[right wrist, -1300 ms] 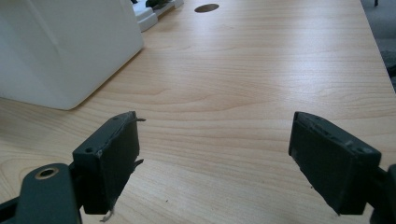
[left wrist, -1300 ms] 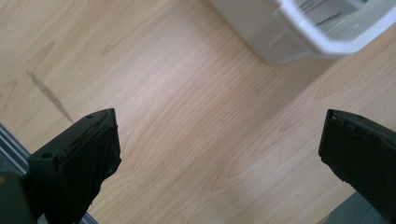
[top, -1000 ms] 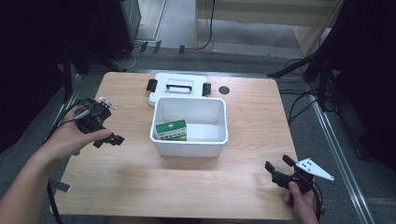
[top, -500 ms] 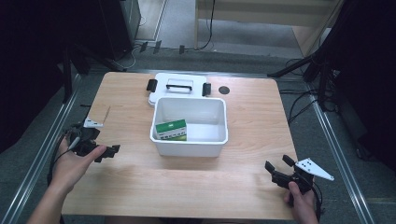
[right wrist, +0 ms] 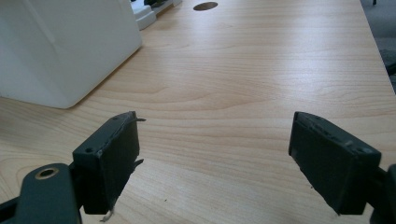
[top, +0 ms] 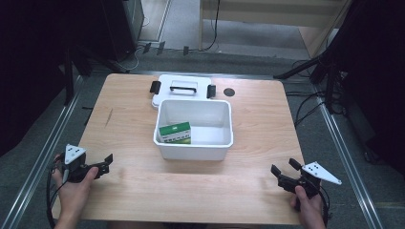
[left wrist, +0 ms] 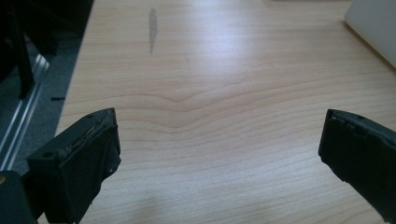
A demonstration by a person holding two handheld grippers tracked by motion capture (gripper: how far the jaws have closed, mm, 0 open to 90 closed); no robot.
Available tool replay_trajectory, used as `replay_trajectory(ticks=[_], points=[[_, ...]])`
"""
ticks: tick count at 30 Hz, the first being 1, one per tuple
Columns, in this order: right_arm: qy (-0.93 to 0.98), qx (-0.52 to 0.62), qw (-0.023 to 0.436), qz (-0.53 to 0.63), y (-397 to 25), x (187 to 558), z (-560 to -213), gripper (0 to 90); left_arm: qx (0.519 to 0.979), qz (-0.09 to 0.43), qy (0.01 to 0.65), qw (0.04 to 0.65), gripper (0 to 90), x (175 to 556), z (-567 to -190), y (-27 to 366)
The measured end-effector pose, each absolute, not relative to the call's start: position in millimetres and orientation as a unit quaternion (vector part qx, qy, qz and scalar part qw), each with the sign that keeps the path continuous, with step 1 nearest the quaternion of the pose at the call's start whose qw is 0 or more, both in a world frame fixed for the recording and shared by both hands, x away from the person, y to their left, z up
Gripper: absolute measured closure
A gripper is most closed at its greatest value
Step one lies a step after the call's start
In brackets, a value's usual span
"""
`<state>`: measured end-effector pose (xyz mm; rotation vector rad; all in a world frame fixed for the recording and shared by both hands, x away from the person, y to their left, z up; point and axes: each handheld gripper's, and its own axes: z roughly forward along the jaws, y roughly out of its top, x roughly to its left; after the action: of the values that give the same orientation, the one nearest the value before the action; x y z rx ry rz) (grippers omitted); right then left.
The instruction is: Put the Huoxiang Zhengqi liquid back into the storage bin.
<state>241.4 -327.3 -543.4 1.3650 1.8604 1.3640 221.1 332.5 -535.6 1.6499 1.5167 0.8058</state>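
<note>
On the table [top: 143, 129], the white bin [top: 195, 143] sits at centre and serves as my reference. Inside it, against its left wall, lies the green box [top: 175, 132]. The white lid [top: 181, 88] rests flat just behind the bin, touching or nearly touching its far rim; I cannot tell which.

Left gripper [top: 106, 161] sits well to the left of the bin, near the table's front edge, jaws spread wide with bare wood between them in the left gripper view [left wrist: 219, 140]. Right gripper [top: 282, 168] sits well to the right of the bin and nearer me, jaws likewise spread and holding nothing [right wrist: 215, 140].

I judge the lid to be the likely next thing to handle. Risks as I see them:
- Bin looks light; a jaw catching its rim on the way to the lid would shove or tip it.
- Lid gripped off-centre, away from its handle, could tilt and slip.
- Lid lowered askew would jam on one rim corner.
</note>
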Motion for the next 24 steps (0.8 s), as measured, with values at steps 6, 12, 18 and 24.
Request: replay_trajectory(ticks=[6, 12, 18, 24], points=[[0.676, 0.496, 0.228, 0.495, -327.4, 241.4, -543.4, 16.3, 0.628, 0.336, 0.586, 0.387, 0.0, 207.6, -545.9, 332.9], [0.675, 0.497, 0.227, 0.495, -327.4, 241.3, -543.4, 16.3, 0.618, 0.327, 0.587, 0.408, 0.0, 205.2, -548.3, 335.6], [0.676, 0.494, 0.227, 0.497, -327.7, 241.2, -543.5, 16.3, 0.613, 0.325, 0.587, 0.417, 0.0, 205.6, -549.8, 335.7], [0.676, 0.496, 0.227, 0.496, -327.5, 241.1, -543.6, 16.3, 0.620, 0.328, 0.579, 0.416, 0.0, 205.3, -550.8, 332.3]])
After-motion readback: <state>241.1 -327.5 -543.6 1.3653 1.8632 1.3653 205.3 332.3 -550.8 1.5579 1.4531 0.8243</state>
